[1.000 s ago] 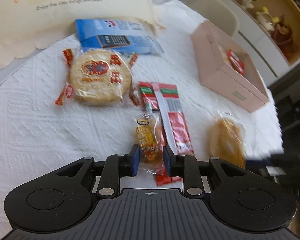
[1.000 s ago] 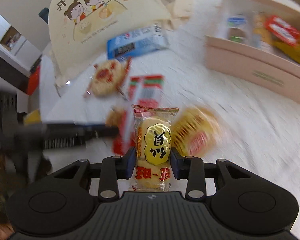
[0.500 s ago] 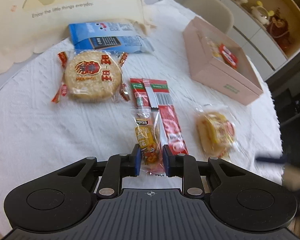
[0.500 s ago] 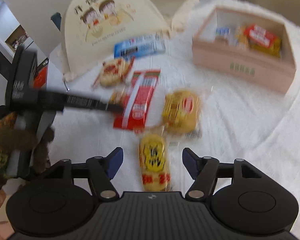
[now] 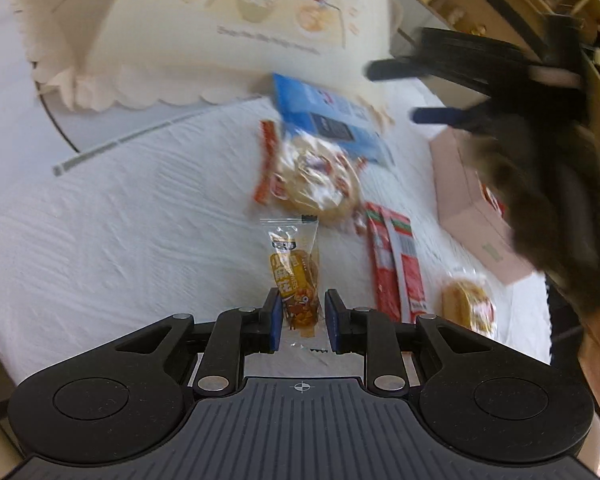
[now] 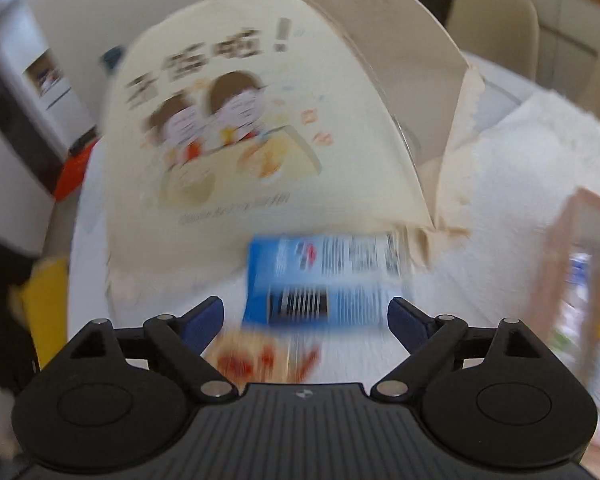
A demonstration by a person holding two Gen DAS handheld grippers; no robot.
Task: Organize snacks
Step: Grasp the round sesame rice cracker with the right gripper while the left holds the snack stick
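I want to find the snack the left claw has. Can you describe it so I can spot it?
Start at the white tablecloth and find the big round rice cracker in its red-edged wrapper. Just below it, in the left wrist view, a small clear packet with a yellow label sits between the left claw's blue pads. It is the only narrow, see-through one; the long packets beside it are red.

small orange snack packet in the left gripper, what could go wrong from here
The small orange snack packet in clear wrap sits between the left gripper pads by its lower end only, so it could slip or swing. The right gripper, jaws just opened wide and empty, is heading for the blue rectangular packet; the blur suggests speed, so it may overshoot.
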